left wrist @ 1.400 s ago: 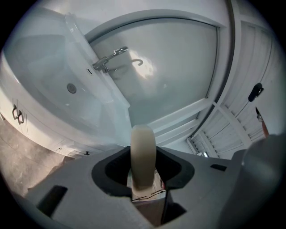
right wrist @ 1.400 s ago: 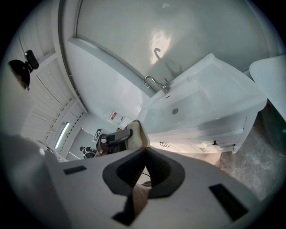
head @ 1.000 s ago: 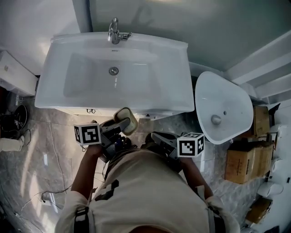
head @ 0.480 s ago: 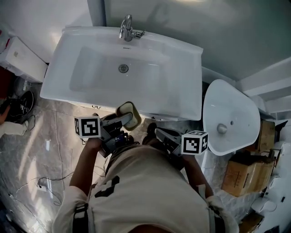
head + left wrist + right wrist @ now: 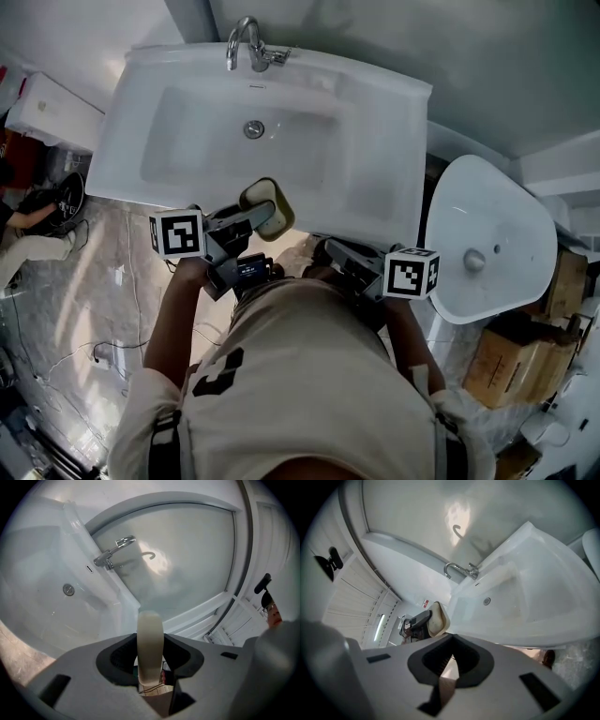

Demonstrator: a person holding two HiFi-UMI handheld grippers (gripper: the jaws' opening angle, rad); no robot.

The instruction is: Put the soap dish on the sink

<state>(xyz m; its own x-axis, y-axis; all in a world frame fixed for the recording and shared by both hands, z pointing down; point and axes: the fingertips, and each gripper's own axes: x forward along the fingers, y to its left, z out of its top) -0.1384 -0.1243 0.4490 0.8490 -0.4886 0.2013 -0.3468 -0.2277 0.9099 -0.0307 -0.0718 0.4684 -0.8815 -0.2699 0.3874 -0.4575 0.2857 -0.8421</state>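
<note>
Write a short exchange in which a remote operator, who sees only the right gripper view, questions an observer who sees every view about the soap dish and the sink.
Operator: Is the soap dish properly gripped?
Observer: Yes. In the left gripper view, the left gripper has its jaws closed on the soap dish, which stands edge-on between them.
Operator: Where is it relative to the sink?
Observer: In the head view it hangs at the front rim of the sink, on the side opposite the faucet, and is not yet set down.
</note>
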